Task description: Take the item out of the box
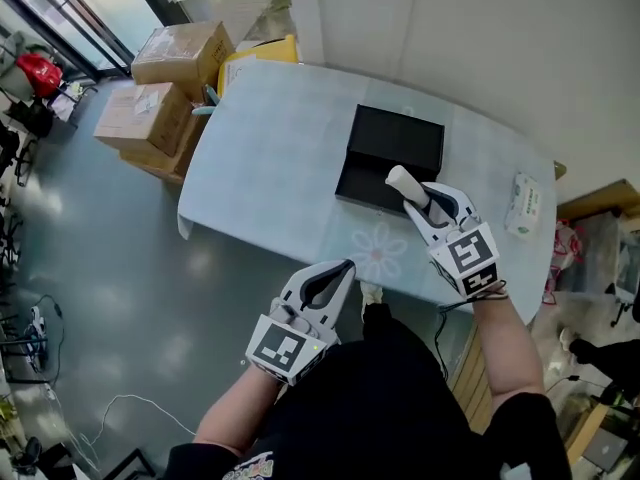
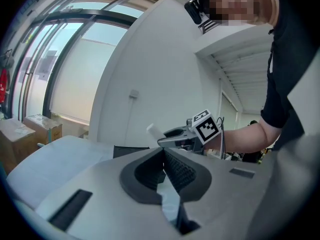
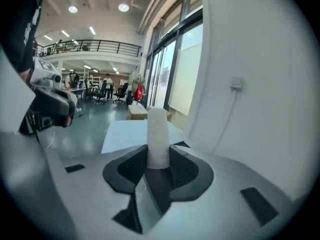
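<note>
A black open box (image 1: 390, 158) lies on the pale table (image 1: 270, 168), toward its far right. My right gripper (image 1: 420, 206) hovers over the box's near edge, shut on a white cylindrical item (image 1: 406, 185) that sticks out past its fingertips. In the right gripper view the white item (image 3: 158, 136) stands upright between the dark pads of that gripper (image 3: 159, 159). My left gripper (image 1: 345, 266) hangs just off the table's front edge with its jaws together and nothing in them. The left gripper view shows its own shut tips (image 2: 164, 154), the box (image 2: 127, 150) and the item (image 2: 152, 131) beyond.
Several cardboard boxes (image 1: 170, 78) are stacked on the floor past the table's far left corner, beside a yellow container (image 1: 255, 58). A white tissue pack (image 1: 524, 206) lies at the table's right end. A white wall runs behind the table.
</note>
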Tool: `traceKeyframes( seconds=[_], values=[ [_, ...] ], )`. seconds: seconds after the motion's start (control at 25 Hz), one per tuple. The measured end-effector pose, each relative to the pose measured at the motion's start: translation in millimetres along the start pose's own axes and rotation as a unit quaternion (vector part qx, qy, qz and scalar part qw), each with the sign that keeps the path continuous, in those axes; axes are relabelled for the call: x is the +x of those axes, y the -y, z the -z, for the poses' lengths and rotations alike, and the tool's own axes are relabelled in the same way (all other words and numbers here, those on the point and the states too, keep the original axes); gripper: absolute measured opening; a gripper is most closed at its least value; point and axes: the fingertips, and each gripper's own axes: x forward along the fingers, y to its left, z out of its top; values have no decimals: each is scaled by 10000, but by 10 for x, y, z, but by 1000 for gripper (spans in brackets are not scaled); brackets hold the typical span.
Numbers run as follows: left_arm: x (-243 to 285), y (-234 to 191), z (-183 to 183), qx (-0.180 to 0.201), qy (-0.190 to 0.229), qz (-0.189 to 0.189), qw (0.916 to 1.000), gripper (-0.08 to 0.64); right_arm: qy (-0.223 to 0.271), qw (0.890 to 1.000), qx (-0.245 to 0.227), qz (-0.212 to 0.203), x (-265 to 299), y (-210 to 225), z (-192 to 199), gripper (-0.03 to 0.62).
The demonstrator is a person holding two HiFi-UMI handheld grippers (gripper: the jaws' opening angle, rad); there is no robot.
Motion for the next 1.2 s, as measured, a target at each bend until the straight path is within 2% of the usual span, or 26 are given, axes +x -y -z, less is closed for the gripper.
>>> traceKeyframes(
  seconds=[0.16, 0.4, 0.56, 0.72, 1.2],
  values=[
    [-176, -13, -50, 151, -127, -41, 9998, 9, 687, 9960, 490, 297, -413, -200, -340, 137],
    [-358, 128, -165, 192, 155, 373, 9990, 9, 1261, 9850, 950, 698, -936, -548, -562, 137],
    [-487, 156, -132, 344, 181, 519, 9979, 9, 1413, 9797, 1165, 816, -1172, -821, -571, 137],
    [-607, 196, -64, 324, 147, 691, 9970, 9, 1470, 9762, 1330, 880, -1313, -1100, -549, 137],
    [-781, 247, 180, 200, 56, 732, 9971, 9, 1335, 9750, 1617, 734, -1387, -1606, -354, 137]
  ],
)
